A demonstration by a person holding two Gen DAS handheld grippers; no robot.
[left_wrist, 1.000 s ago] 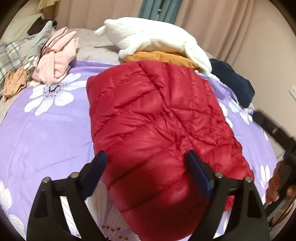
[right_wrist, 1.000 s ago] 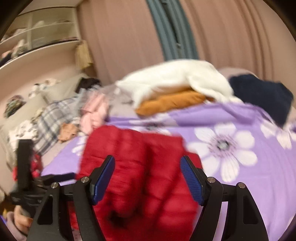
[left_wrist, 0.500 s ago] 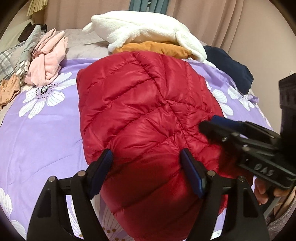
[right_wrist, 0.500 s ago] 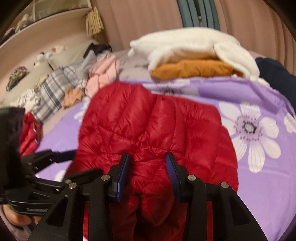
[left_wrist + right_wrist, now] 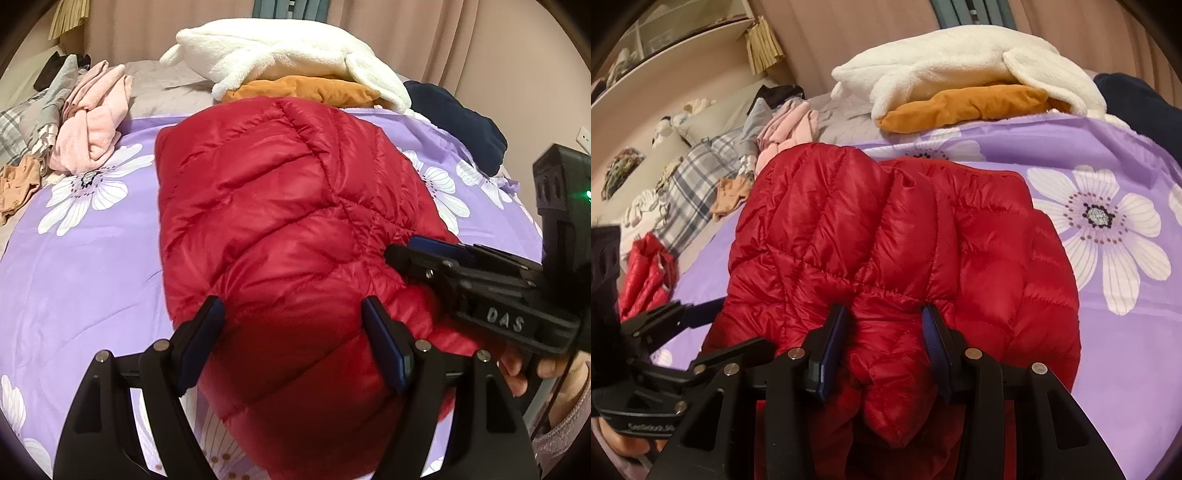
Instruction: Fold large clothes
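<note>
Lying on the purple floral bedspread [image 5: 85,266], the red quilted down jacket [image 5: 280,229] is seen folded into a compact bundle. A fold at its near edge is pinched between the narrowed jaws of the right gripper [image 5: 886,332]. The left gripper [image 5: 295,332] is held over the near end with jaws spread wide, nothing gripped. A white fleece [image 5: 280,55] is stacked on an orange garment [image 5: 303,90] behind the jacket.

L tool [image 5: 291,343] open over red jacket [image 5: 280,221].
</note>
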